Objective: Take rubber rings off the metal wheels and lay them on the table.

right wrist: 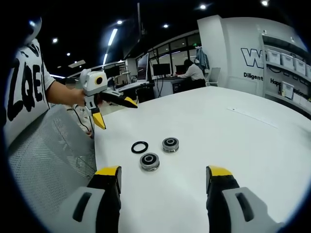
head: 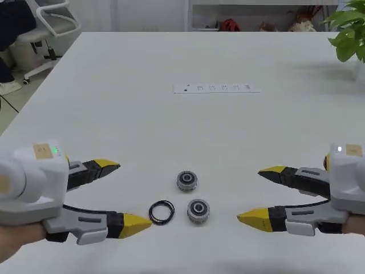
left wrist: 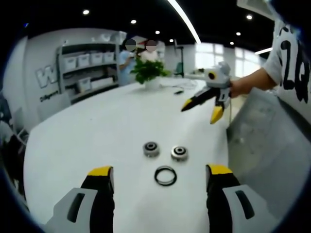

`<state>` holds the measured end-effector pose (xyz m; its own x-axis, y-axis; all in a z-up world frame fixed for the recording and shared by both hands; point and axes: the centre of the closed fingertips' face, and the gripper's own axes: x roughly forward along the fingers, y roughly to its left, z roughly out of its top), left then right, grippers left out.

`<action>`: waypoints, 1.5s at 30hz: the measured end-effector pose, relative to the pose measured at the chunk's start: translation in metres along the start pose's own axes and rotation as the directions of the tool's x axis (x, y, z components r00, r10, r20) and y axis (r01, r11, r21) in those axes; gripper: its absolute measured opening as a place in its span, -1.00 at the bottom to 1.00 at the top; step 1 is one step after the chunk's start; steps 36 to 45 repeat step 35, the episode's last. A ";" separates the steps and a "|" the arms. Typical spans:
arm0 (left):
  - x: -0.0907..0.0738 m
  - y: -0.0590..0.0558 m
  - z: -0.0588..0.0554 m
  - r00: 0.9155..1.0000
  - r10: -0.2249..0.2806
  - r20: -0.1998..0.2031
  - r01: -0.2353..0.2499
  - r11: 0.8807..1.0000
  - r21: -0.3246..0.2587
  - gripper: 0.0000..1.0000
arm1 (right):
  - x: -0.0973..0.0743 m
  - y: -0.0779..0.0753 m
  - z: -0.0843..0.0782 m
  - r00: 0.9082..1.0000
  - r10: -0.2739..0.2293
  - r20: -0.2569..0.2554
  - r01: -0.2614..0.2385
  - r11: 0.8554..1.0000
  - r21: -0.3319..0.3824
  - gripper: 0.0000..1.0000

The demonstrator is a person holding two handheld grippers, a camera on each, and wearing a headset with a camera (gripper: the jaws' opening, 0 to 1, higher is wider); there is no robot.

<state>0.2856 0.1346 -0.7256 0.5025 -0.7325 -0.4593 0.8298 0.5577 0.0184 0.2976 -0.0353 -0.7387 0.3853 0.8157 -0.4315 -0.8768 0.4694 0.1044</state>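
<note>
**Ana:** How many tools are there?

**Ben:** Two. The left tool (head: 129,194) is at the left side of the worktop (head: 171,125). The right tool (head: 249,194) is at the right side. They point in at each other.

**Ana:** Are they holding something?

**Ben:** No. Each tool has its two yellow tips spread wide, with nothing between them.

**Ana:** How many metal wheels can you count?

**Ben:** Two. The far wheel (head: 187,180) and the near wheel (head: 198,209) lie flat on the worktop. They are close together but apart, between the two tools.

**Ana:** And the rubber rings?

**Ben:** I see one black rubber ring (head: 161,212). It lies flat on the worktop, just beside the near wheel, on the left tool's side. It is not touching the wheel. From the head view its line looks doubled, so it may be two rings, one on the other. I cannot tell.

**Ana:** Are there rings on the wheels?

**Ben:** The wheels are too small to tell.

**Ana:** What else is there?

**Ben:** One white power strip (head: 217,88) lies well behind the wheels. One green plant (head: 348,28) is at the far right corner. One office chair (head: 45,25) stands on the floor past the left edge.
</note>
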 end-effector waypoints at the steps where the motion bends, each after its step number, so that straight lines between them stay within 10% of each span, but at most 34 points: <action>1: 0.000 0.000 0.000 1.000 0.000 -0.001 0.000 1.000 0.002 0.57 | 0.000 0.000 -0.001 1.000 0.000 -0.003 0.000 1.000 -0.003 0.37; 45: -0.008 0.002 -0.002 1.000 0.021 -0.005 -0.021 1.000 0.011 0.57 | -0.004 0.002 -0.006 1.000 -0.002 -0.018 0.002 1.000 -0.013 0.40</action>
